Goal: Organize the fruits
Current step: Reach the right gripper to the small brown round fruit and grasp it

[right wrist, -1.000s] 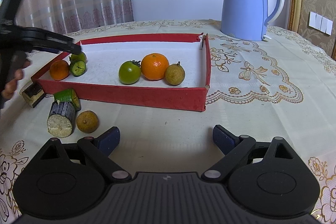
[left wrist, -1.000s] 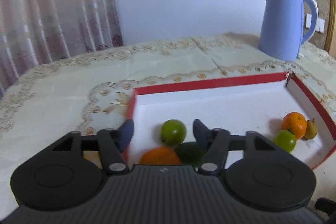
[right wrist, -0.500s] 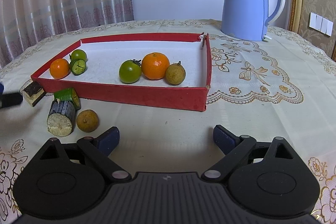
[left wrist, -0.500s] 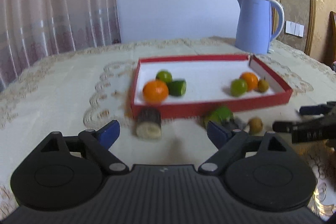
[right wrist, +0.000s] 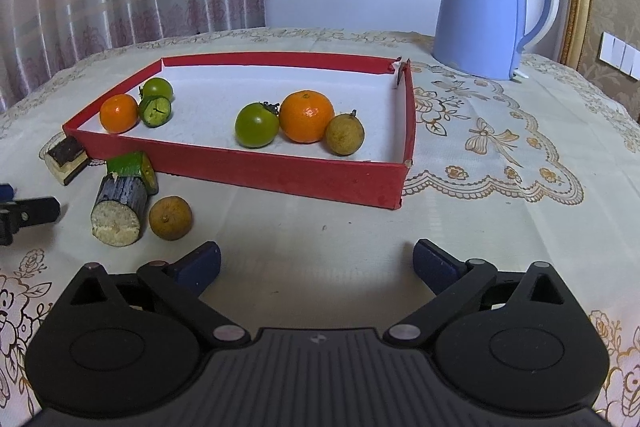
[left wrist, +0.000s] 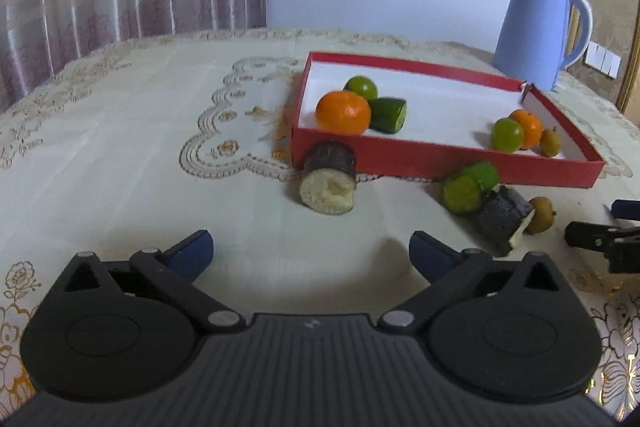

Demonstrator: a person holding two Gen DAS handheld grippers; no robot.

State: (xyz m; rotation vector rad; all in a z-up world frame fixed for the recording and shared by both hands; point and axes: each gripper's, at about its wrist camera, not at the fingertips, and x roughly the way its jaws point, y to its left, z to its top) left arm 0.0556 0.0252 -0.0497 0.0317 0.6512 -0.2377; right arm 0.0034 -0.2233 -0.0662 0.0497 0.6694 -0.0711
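The red tray (left wrist: pixel 440 155) holds an orange (left wrist: pixel 343 111), a green tomato (left wrist: pixel 361 87) and a cucumber piece (left wrist: pixel 388 114) at its left end. A second green tomato (right wrist: pixel 256 125), orange (right wrist: pixel 306 115) and longan (right wrist: pixel 344 135) lie toward its right. On the cloth in front lie a sugarcane piece (left wrist: pixel 328 179), a cucumber piece (right wrist: pixel 132 167), another sugarcane piece (right wrist: pixel 118 211) and a longan (right wrist: pixel 170 213). My left gripper (left wrist: pixel 309 243) hangs before the first sugarcane piece, jaws opening, nothing between them. My right gripper (right wrist: pixel 316 251) faces the tray's front wall, jaws opening, empty.
A blue kettle (right wrist: pixel 488 15) stands behind the tray's right corner. The table wears a cream embroidered cloth (left wrist: pixel 140 147). Curtains hang at the back left, and a gold frame and wall switches are at the right.
My left gripper has drawn back out of the tray's left end to the cloth in front and spread its jaws wider. The right gripper's view is almost unchanged.
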